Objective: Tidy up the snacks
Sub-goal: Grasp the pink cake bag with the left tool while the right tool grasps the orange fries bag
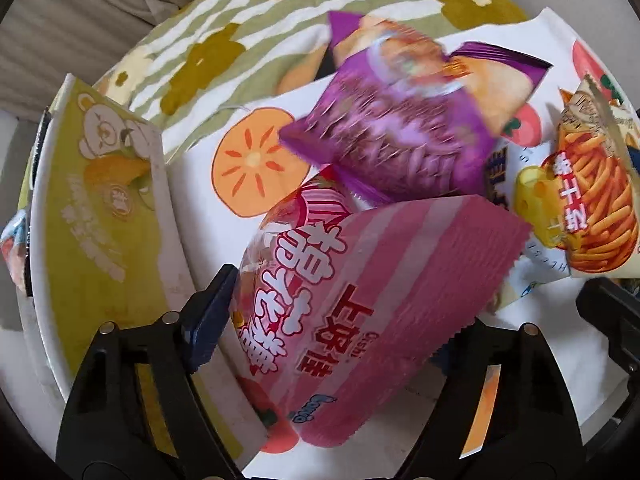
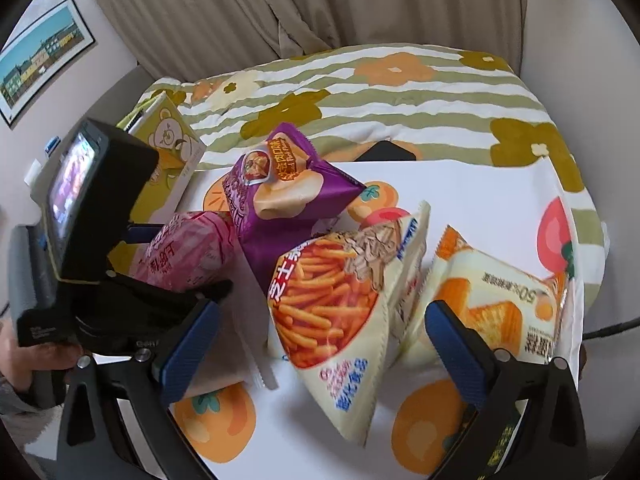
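Note:
A pink snack bag lies on the white fruit-print cloth, and my left gripper is shut on it; its right finger is hidden under the bag's edge. In the right wrist view the same pink bag sits in the left gripper. Behind it leans a purple bag. My right gripper stands open around a cream bag of orange sticks without touching it. An orange cracker bag lies just right of it.
A yellow-green box with a bear print stands at the cloth's left edge. A green-striped floral blanket covers the surface behind, with a dark flat object at its border. Curtains hang at the back. A hand holds the left gripper.

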{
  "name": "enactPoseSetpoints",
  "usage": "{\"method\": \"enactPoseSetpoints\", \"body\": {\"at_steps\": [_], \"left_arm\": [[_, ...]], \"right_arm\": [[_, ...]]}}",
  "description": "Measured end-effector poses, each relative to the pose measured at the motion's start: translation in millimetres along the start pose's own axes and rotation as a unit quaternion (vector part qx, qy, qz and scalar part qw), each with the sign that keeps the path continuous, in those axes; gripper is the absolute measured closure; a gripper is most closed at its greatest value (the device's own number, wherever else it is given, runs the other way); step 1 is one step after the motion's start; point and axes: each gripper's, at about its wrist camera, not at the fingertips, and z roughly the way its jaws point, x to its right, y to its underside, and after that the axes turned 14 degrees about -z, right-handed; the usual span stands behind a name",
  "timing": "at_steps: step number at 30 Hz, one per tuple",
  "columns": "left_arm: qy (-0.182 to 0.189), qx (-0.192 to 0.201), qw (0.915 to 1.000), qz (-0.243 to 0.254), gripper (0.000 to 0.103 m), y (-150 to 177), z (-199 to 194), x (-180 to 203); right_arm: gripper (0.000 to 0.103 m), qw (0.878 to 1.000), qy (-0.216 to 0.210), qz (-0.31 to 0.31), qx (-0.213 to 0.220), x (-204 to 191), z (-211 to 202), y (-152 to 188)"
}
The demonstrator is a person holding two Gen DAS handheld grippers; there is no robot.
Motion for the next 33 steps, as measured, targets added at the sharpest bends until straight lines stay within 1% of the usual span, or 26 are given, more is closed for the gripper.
{"method": "enactPoseSetpoints", "body": {"at_steps": [3, 7, 10, 12, 16, 20, 21, 23, 25, 27, 33], "left_arm": [[-0.006, 0.005, 1.0000, 0.006, 0.031, 1.4, -0.9, -1.1], [0.008, 0.013, 0.9999, -0.006, 0.034, 4.7, -8.4, -6.8], [0.020, 0.014, 0.9995, -0.021, 0.035, 7.5, -13.5, -13.0], [0.024, 0.016, 0.9992, -0.028, 0.035, 8.2, -15.5, -14.7], [0.031, 0.017, 0.9985, -0.041, 0.035, 7.7, -17.3, -19.7], [0.037, 0.019, 0.9979, -0.051, 0.035, 9.8, -20.9, -22.6], [0.037, 0.021, 0.9977, -0.052, 0.035, 10.5, -22.6, -23.2], [0.039, 0.024, 0.9974, -0.056, 0.035, 12.3, -26.3, -24.6], [0.041, 0.029, 0.9970, -0.059, 0.035, 13.8, -30.8, -26.0], [0.042, 0.033, 0.9967, -0.062, 0.035, 15.1, -36.1, -28.0], [0.053, 0.055, 0.9944, -0.073, 0.035, 23.5, -63.8, -32.0]], "right_arm": [[0.005, 1.000, 0.012, -0.018, -0.004, -4.2, 6.6, -3.0], [0.008, 0.999, 0.030, -0.039, -0.010, -7.8, 15.0, -6.3], [0.011, 0.997, 0.050, -0.056, -0.013, -10.2, 20.0, -9.3], [0.011, 0.996, 0.060, -0.066, -0.014, -11.8, 23.7, -11.4], [0.011, 0.995, 0.068, -0.069, -0.015, -12.1, 30.0, -13.0], [0.032, 0.993, 0.083, -0.084, -0.018, -16.2, 32.2, -11.8], [0.036, 0.992, 0.091, -0.090, -0.018, -17.4, 31.0, -11.2], [0.041, 0.991, 0.090, -0.095, -0.019, -17.5, 29.6, -11.3], [0.045, 0.991, 0.091, -0.092, -0.017, -16.9, 26.0, -9.4], [0.046, 0.992, 0.088, -0.088, -0.013, -15.8, 21.7, -8.5], [0.047, 0.992, 0.101, -0.079, -0.012, -16.5, 0.5, -5.6]]}}
